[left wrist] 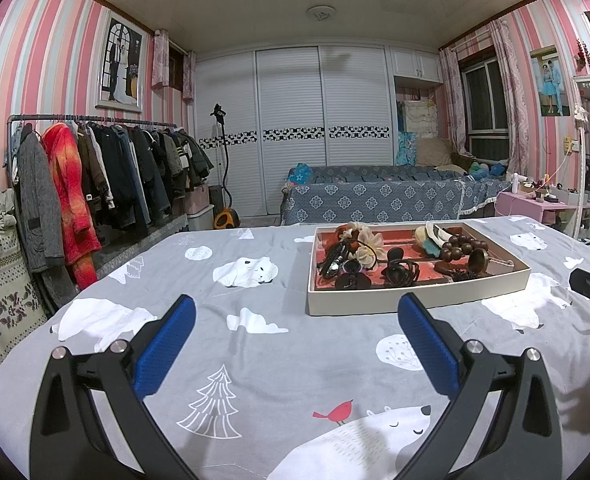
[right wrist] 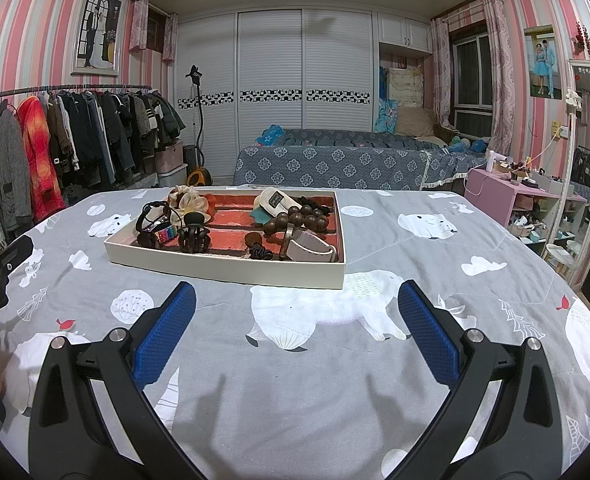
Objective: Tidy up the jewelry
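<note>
Right wrist: white tray [right wrist: 231,270], red-lined, jewelry heaped inside.

Bare bedspread [right wrist: 295,380] lies in front of both open grippers, so there is room to reach the tray [right wrist: 231,266]. Its low wall stands in the way first. Inside, the beads [right wrist: 303,218], hair clip [right wrist: 193,234] and bands are packed close.

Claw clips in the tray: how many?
1 certain: a dark claw clip near the tray's front wall, left of centre. Others may hide in the left-hand pile.
</note>
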The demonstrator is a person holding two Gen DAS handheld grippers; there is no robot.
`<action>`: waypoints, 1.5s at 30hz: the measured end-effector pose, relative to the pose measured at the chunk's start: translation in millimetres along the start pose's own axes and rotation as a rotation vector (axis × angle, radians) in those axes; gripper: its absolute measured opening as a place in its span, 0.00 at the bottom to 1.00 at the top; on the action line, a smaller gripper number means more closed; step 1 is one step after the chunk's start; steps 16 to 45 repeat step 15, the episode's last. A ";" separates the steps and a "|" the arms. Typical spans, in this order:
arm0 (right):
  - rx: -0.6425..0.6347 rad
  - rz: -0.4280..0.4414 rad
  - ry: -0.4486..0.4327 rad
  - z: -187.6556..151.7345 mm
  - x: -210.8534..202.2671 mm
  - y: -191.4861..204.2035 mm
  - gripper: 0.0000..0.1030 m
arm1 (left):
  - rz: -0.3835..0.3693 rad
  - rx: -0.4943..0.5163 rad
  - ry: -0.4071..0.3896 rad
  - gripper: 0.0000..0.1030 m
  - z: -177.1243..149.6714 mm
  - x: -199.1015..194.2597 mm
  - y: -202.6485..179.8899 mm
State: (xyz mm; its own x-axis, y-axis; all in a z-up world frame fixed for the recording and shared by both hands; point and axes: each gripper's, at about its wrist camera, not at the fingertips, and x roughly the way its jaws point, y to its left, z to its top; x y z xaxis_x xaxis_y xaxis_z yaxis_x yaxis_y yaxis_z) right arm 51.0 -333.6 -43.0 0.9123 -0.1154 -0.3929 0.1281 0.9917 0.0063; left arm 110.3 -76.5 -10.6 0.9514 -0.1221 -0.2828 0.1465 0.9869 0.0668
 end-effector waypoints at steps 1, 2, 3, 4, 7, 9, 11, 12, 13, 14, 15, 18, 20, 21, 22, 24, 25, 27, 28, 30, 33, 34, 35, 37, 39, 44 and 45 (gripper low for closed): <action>0.000 0.000 0.000 0.1 0.0 0.0 0.95 | 0.000 0.000 -0.001 0.96 0.1 0.0 0.0; -0.001 0.000 0.000 -0.4 0.5 0.1 0.95 | 0.001 0.000 -0.001 0.96 0.3 0.0 0.0; -0.001 0.000 0.000 -0.2 0.4 0.0 0.95 | 0.002 -0.001 -0.002 0.96 0.1 0.1 0.1; 0.000 0.000 0.000 0.1 0.0 0.0 0.95 | 0.003 -0.002 -0.002 0.96 0.1 0.1 0.4; 0.000 0.000 0.000 0.1 0.0 0.0 0.95 | 0.006 -0.001 -0.001 0.96 0.2 0.6 0.5; 0.000 0.000 0.000 0.1 0.1 0.1 0.95 | 0.008 0.001 -0.001 0.96 0.0 0.2 0.3; -0.001 0.001 0.001 0.1 0.1 0.2 0.95 | 0.010 0.005 -0.001 0.96 0.0 0.4 -0.8; -0.003 0.001 0.001 -0.2 0.2 0.5 0.95 | 0.011 0.004 -0.001 0.96 0.4 0.6 -1.5; -0.004 0.001 0.001 -0.5 -0.1 0.6 0.95 | 0.010 0.002 -0.001 0.96 0.3 0.9 -1.4; -0.006 0.001 0.001 -0.9 0.0 0.8 0.95 | 0.009 0.002 0.000 0.96 0.4 0.6 -1.6; -0.006 0.001 0.001 -1.1 0.1 0.6 0.95 | 0.009 0.001 0.001 0.96 0.4 1.0 -2.5; -0.006 0.001 0.001 -1.1 0.1 0.6 0.95 | 0.009 0.001 0.001 0.96 0.4 1.0 -2.5; -0.006 0.001 0.001 -1.1 0.1 0.6 0.95 | 0.009 0.001 0.001 0.96 0.4 1.0 -2.5; -0.006 0.001 0.001 -1.1 0.1 0.6 0.95 | 0.009 0.001 0.001 0.96 0.4 1.0 -2.5; -0.006 0.001 0.001 -1.1 0.1 0.6 0.95 | 0.009 0.001 0.001 0.96 0.4 1.0 -2.5; -0.006 0.001 0.001 -1.1 0.1 0.6 0.95 | 0.009 0.001 0.001 0.96 0.4 1.0 -2.5; -0.006 0.001 0.001 -1.1 0.1 0.6 0.95 | 0.009 0.001 0.001 0.96 0.4 1.0 -2.5; -0.006 0.001 0.001 -1.1 0.1 0.6 0.95 | 0.009 0.001 0.001 0.96 0.4 1.0 -2.5; -0.006 0.001 0.001 -1.1 0.1 0.6 0.95 | 0.009 0.001 0.001 0.96 0.4 1.0 -2.5; -0.006 0.001 0.001 -1.1 0.1 0.6 0.95 | 0.009 0.001 0.001 0.96 0.4 1.0 -2.5; -0.006 0.001 0.001 -1.1 0.1 0.6 0.95 | 0.009 0.001 0.001 0.96 0.4 1.0 -2.5; -0.006 0.001 0.001 -1.1 0.1 0.6 0.95 | 0.009 0.001 0.001 0.96 0.4 1.0 -2.5; -0.006 0.001 0.001 -1.1 0.1 0.6 0.95 | 0.009 0.001 0.001 0.96 0.4 1.0 -2.5; -0.006 0.001 0.001 -1.1 0.1 0.6 0.95 | 0.009 0.001 0.001 0.96 0.4 1.0 -2.5; -0.006 0.001 0.001 -1.1 0.1 0.6 0.95 | 0.009 0.001 0.001 0.96 0.4 1.0 -2.5; -0.006 0.001 0.001 -1.1 0.1 0.6 0.95 | 0.009 0.001 0.001 0.96 0.4 1.0 -2.5; -0.006 0.001 0.001 -1.1 0.1 0.6 0.95 | 0.009 0.001 0.001 0.96 0.4 1.0 -2.5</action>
